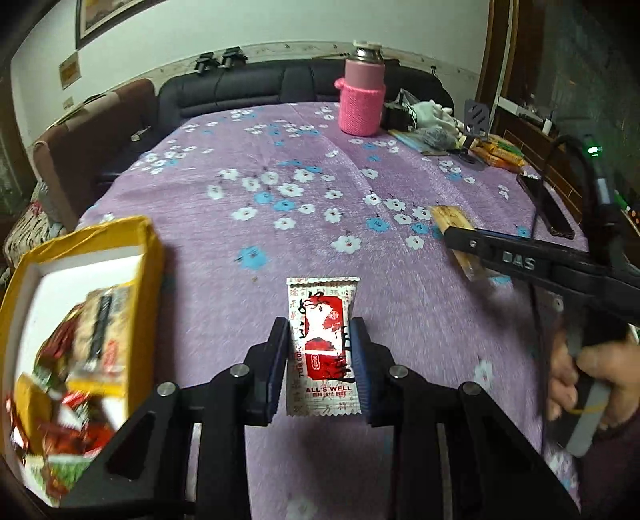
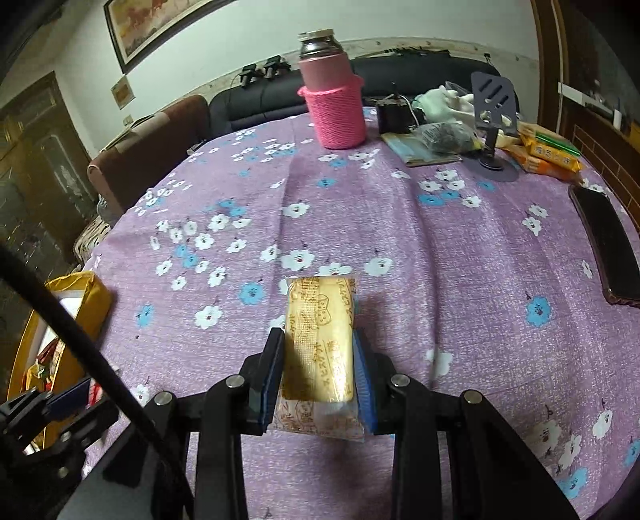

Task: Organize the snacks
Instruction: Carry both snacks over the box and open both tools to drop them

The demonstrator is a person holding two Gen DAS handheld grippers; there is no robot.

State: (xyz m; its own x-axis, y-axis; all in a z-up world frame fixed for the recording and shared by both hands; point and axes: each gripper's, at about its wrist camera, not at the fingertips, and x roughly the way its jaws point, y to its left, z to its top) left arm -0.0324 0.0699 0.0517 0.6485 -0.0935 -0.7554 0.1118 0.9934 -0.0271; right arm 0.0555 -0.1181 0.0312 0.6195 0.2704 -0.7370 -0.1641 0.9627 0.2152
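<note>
Floral purple cloth (image 1: 248, 224), crinkly rectangular sachet (image 1: 323, 348)

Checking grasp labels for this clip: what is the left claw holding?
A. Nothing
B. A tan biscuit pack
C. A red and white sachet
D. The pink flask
C: in the left wrist view the left claw is shut on the red and white sachet; the biscuit pack sits in the right claw, and the flask stands far back on the table.

White wall (image 2: 240, 36), framed picture (image 2: 160, 24), dark sofa (image 1: 240, 88), brown chair (image 1: 92, 132)
</note>
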